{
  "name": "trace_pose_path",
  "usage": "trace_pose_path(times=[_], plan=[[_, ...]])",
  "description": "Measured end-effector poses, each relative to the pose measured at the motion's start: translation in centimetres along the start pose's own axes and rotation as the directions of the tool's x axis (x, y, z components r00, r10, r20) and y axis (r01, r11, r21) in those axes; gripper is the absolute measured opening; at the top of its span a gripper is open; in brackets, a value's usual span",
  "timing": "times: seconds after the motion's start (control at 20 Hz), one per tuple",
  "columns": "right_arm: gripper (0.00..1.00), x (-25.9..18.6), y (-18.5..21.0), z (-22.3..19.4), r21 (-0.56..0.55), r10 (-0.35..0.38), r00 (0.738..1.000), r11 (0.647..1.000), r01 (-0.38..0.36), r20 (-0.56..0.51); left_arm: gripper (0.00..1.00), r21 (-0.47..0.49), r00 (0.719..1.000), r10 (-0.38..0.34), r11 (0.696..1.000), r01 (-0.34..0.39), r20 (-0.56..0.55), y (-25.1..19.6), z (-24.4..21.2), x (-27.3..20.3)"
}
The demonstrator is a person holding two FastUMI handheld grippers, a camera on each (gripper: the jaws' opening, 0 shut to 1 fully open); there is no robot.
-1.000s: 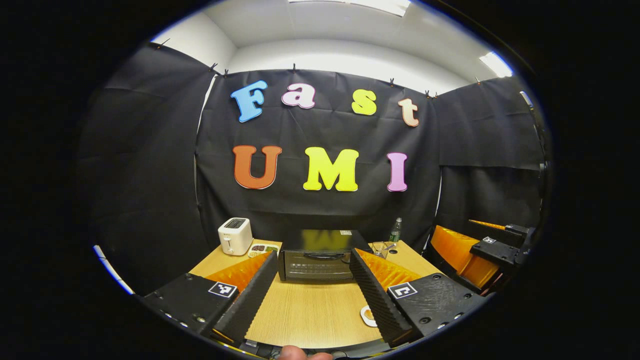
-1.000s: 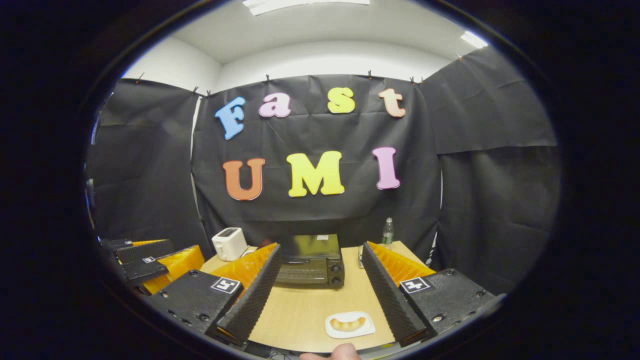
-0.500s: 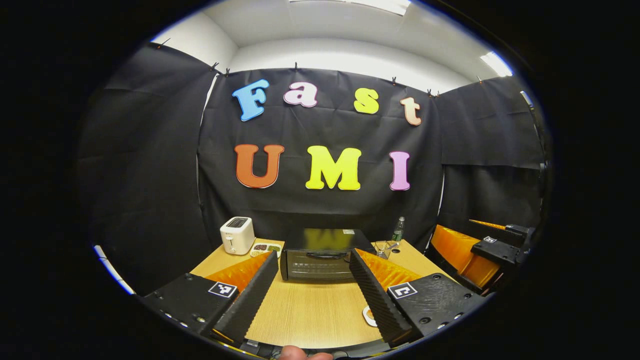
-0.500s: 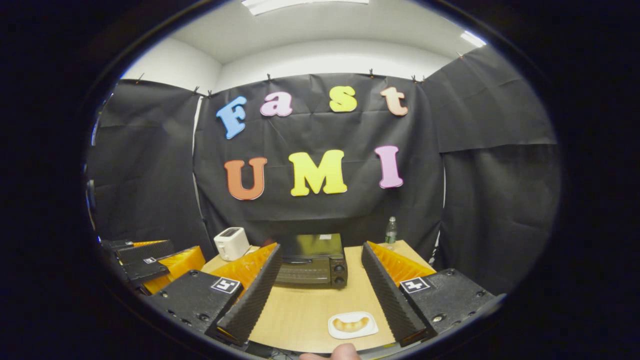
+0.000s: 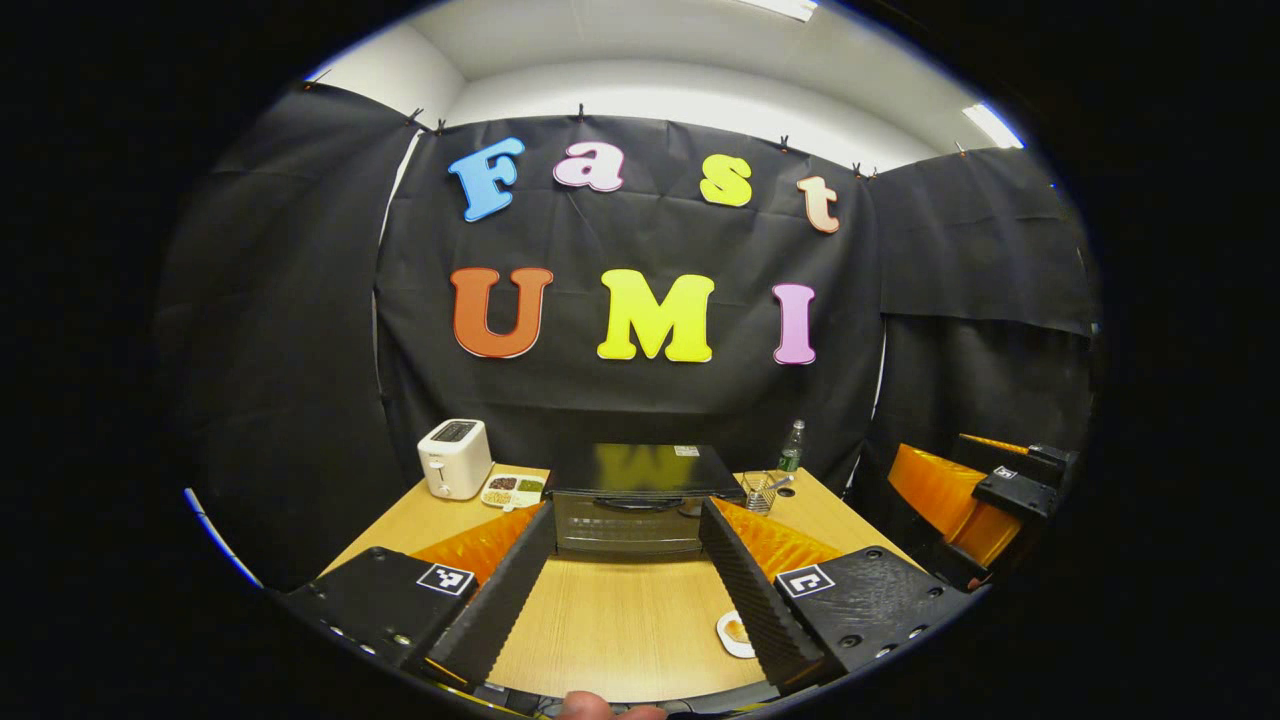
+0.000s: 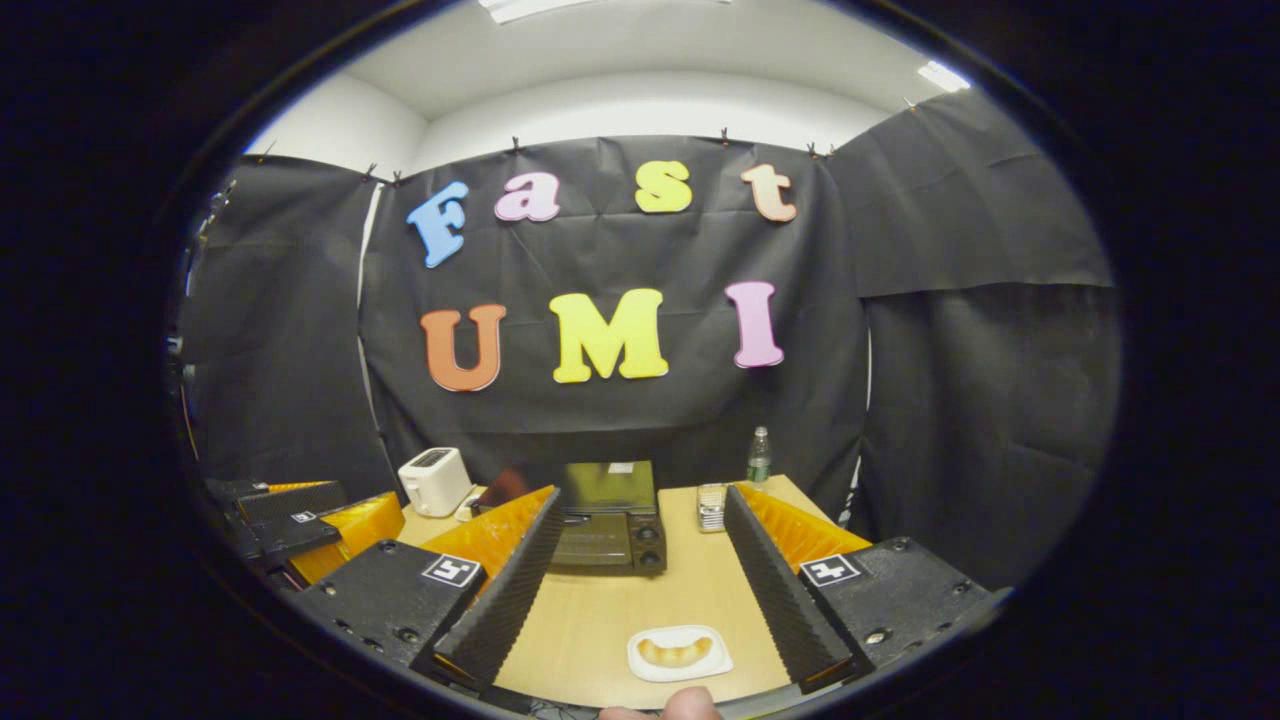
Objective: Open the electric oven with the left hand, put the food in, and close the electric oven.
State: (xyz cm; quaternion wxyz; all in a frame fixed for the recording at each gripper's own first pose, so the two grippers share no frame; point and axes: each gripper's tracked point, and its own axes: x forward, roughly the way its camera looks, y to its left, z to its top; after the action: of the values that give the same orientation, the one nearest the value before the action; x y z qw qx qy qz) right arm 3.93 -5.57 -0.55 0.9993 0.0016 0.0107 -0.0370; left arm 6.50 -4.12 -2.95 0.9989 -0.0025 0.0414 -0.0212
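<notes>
Oven [image 5: 628, 500] door shut; food [image 6: 675, 652] on plate nearby.

A staged recording booth inside an office-like room: black cloth walls [image 5: 280, 330] clipped up around a wooden table [image 5: 620, 620], with white ceiling lights [image 6: 560, 8] above.

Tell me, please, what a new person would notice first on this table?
The black electric oven stands at the back middle of the wooden table, its door closed. The food, a curved pastry, lies on a white plate at the near edge, between the open fingers of the right hand-held gripper. A white toaster stands at the back left, a bottle at the back right.
</notes>
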Motion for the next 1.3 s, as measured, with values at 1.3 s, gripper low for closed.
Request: trace_pose_path(times=[1.3], plan=[[1.00,7.8,-15.0,-3.8,-0.024,-0.282,0.945,0.959,0.282,-0.167,0.95,0.083,0.977,0.043,0.996,-0.026,-0.208,0.0,-12.5,29.4]])
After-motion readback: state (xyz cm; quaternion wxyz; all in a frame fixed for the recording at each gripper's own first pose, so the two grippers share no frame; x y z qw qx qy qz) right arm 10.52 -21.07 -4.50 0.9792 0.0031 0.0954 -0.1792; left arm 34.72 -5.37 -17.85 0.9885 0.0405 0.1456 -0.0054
